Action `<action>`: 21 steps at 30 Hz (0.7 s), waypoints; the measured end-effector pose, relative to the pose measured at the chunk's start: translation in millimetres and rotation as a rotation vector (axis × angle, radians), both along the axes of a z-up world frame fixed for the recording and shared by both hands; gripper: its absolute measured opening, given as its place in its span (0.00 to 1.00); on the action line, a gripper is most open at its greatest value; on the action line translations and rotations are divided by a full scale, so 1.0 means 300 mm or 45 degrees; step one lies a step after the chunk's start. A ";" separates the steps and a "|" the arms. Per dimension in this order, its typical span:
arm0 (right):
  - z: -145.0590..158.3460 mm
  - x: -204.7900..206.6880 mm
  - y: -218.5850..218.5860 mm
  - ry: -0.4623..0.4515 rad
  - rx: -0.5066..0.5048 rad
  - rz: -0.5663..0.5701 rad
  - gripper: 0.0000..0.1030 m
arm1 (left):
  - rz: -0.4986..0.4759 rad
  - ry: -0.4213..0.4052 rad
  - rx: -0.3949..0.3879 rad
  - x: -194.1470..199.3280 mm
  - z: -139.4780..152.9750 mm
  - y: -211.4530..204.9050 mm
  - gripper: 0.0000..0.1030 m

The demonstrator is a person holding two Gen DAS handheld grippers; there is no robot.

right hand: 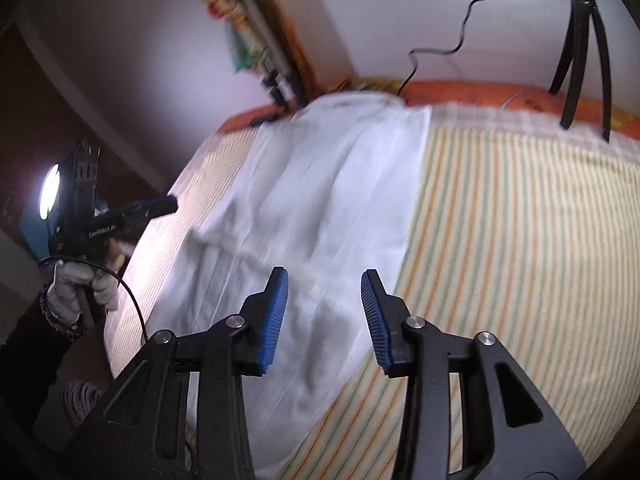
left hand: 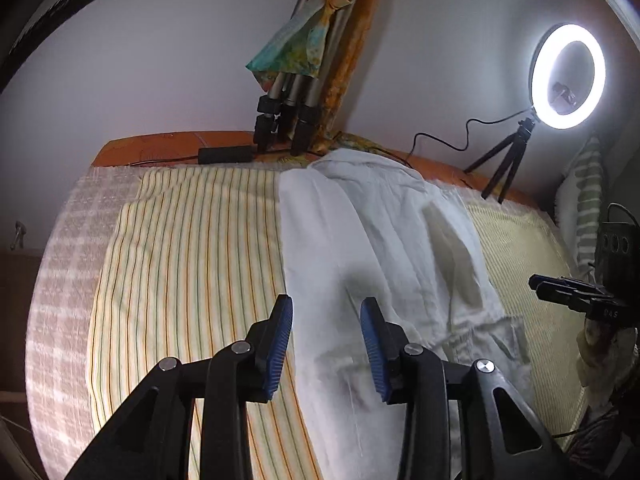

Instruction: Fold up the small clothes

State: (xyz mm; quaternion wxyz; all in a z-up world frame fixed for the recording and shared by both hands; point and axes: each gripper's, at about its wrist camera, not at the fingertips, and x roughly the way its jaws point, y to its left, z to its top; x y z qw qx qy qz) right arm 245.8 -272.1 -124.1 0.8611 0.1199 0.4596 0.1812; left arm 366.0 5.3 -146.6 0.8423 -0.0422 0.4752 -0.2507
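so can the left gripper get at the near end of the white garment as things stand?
Probably yes. The left gripper is open right above the white garment, which lies flat on the striped sheet; nothing sits between them.

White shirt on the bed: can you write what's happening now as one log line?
task: fold small clothes | white garment lying on striped sheet | left gripper open, empty | right gripper open, empty

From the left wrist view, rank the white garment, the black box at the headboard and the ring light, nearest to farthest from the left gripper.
1. White garment: directly under and ahead of the left gripper.
2. Black box: far bed edge, ahead and slightly left.
3. Ring light: upper right, by the wall.
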 end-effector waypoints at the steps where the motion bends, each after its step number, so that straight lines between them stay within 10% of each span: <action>1: -0.006 0.038 -0.013 -0.006 -0.006 -0.013 0.39 | -0.004 0.016 -0.003 0.030 -0.012 -0.006 0.35; 16: -0.208 0.414 -0.067 0.082 0.101 -0.083 0.39 | -0.035 0.044 0.135 0.284 -0.201 -0.156 0.39; 18: -0.218 0.429 -0.054 0.084 0.011 -0.086 0.12 | -0.032 0.033 0.140 0.314 -0.203 -0.163 0.40; 21: -0.218 0.448 -0.056 0.080 -0.008 -0.077 0.11 | -0.030 0.025 0.129 0.356 -0.207 -0.171 0.42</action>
